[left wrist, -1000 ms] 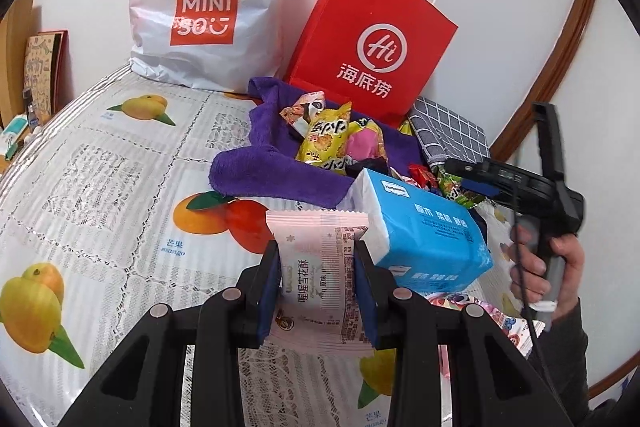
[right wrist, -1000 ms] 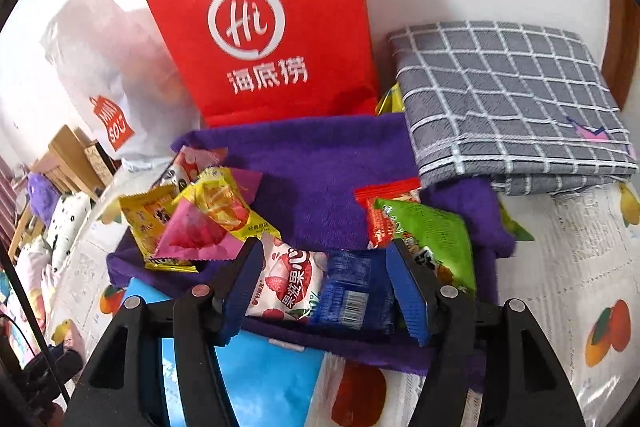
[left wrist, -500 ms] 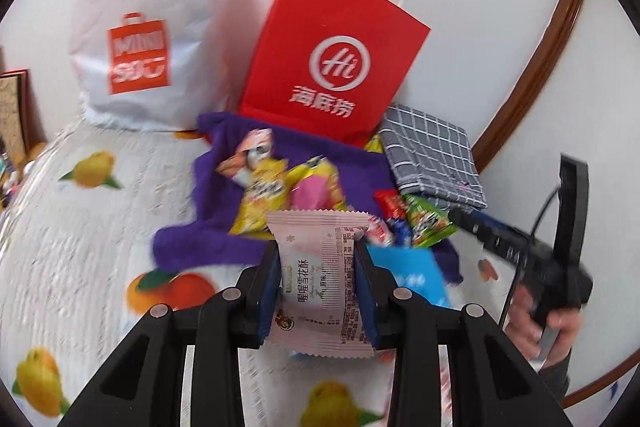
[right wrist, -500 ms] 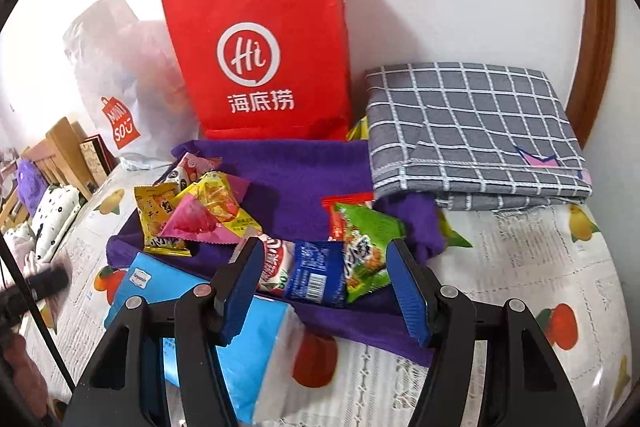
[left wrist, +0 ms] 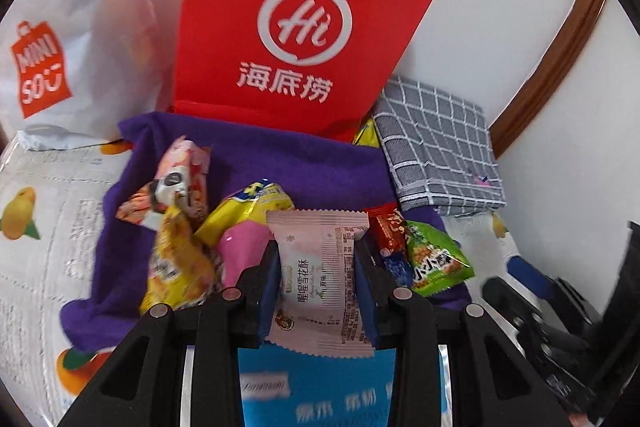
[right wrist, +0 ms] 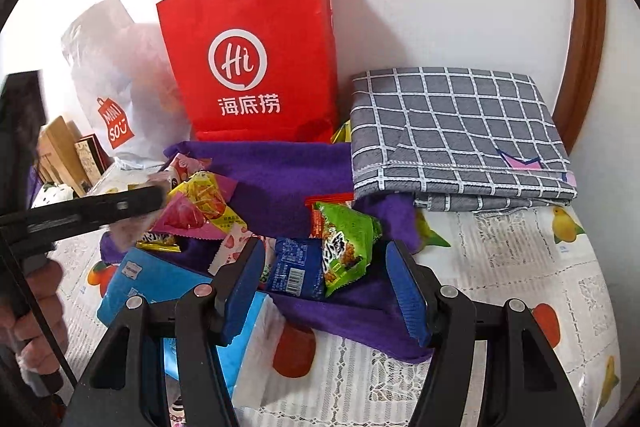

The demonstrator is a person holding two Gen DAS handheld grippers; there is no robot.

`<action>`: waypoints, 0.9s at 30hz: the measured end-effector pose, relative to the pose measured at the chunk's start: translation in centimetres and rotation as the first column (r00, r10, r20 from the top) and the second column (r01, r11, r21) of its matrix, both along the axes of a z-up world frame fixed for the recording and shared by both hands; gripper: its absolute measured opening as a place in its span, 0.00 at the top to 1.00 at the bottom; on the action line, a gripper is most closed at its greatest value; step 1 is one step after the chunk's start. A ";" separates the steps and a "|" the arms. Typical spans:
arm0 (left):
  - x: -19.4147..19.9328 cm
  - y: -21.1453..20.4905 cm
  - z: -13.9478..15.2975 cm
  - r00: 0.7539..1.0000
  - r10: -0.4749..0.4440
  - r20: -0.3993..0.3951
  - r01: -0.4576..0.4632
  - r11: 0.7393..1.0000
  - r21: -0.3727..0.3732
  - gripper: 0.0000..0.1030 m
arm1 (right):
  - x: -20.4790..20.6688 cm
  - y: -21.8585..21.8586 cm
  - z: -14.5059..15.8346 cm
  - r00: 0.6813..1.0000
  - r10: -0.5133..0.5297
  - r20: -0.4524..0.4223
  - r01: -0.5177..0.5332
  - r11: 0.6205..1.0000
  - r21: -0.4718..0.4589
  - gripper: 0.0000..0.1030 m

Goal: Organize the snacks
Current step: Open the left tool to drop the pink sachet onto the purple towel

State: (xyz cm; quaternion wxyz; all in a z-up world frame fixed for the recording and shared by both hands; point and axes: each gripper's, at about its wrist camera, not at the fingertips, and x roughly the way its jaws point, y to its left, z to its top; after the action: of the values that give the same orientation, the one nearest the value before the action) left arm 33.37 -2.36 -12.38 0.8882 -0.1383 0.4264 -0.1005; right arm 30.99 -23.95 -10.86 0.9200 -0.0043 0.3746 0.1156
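Observation:
My left gripper is shut on a pale pink snack packet and holds it above the blue tissue pack, close to the snack pile on the purple towel. The pile includes a yellow packet, a pink packet and a green packet. My right gripper is open and empty, hovering in front of a green packet and a blue packet on the purple towel. The left gripper shows blurred at the left of the right wrist view.
A red paper bag and a white Miniso bag stand against the wall behind the towel. A folded grey checked cloth lies at the right. The blue tissue pack lies on the fruit-print tablecloth. Wooden items stand far left.
My left gripper has moved forward and right with the pink packet, closer to the snack pile and red bag. My right gripper has drawn back a little and stayed open.

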 end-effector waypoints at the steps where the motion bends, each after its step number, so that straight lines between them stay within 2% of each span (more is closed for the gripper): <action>1: 0.5 -0.3 -0.3 1.000 0.003 -0.010 -0.003 1.000 0.016 0.68 | 0.0 0.0 0.0 1.000 -0.001 0.001 0.001 1.000 0.000 0.39; 4: 1.7 -1.0 -1.2 0.999 0.020 -0.033 -0.018 0.998 0.066 0.68 | 0.1 -0.3 0.0 1.000 -0.005 -0.004 0.005 1.000 0.016 0.39; 10: 3.1 -1.2 -2.2 0.996 0.027 -0.088 -0.023 0.998 0.055 0.66 | 0.4 -1.0 -0.3 0.999 -0.026 -0.022 0.027 0.999 0.044 0.39; 12: 3.1 -1.1 -2.0 0.995 -0.001 -0.100 0.004 1.000 0.024 0.53 | 0.4 -1.0 -0.3 0.999 -0.025 -0.023 0.026 0.999 0.044 0.39; 13: 2.8 -1.0 -1.8 0.996 0.002 -0.094 0.000 1.000 0.021 0.50 | 0.3 -1.0 -0.3 0.999 -0.023 -0.022 0.024 0.999 0.043 0.39; 20: -0.3 0.3 0.5 0.999 0.014 -0.029 -0.013 0.999 0.039 0.47 | -0.1 -0.3 -0.1 1.000 0.009 -0.004 -0.008 0.999 0.035 0.39; 24: -4.0 2.2 1.2 0.998 0.053 0.019 -0.054 0.996 0.074 0.44 | -0.6 0.1 0.1 1.000 0.031 0.000 -0.031 0.998 0.050 0.40; 27: -6.4 4.1 1.0 0.997 0.077 0.021 -0.079 0.993 0.082 0.44 | -1.3 0.6 0.2 0.997 0.073 -0.006 -0.072 0.994 0.078 0.43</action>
State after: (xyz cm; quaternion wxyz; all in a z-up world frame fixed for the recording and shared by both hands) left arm 26.98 1.74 -11.36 0.9001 -0.1170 0.4167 -0.0491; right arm 29.65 -23.32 -10.69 0.9130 0.0185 0.3733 0.1635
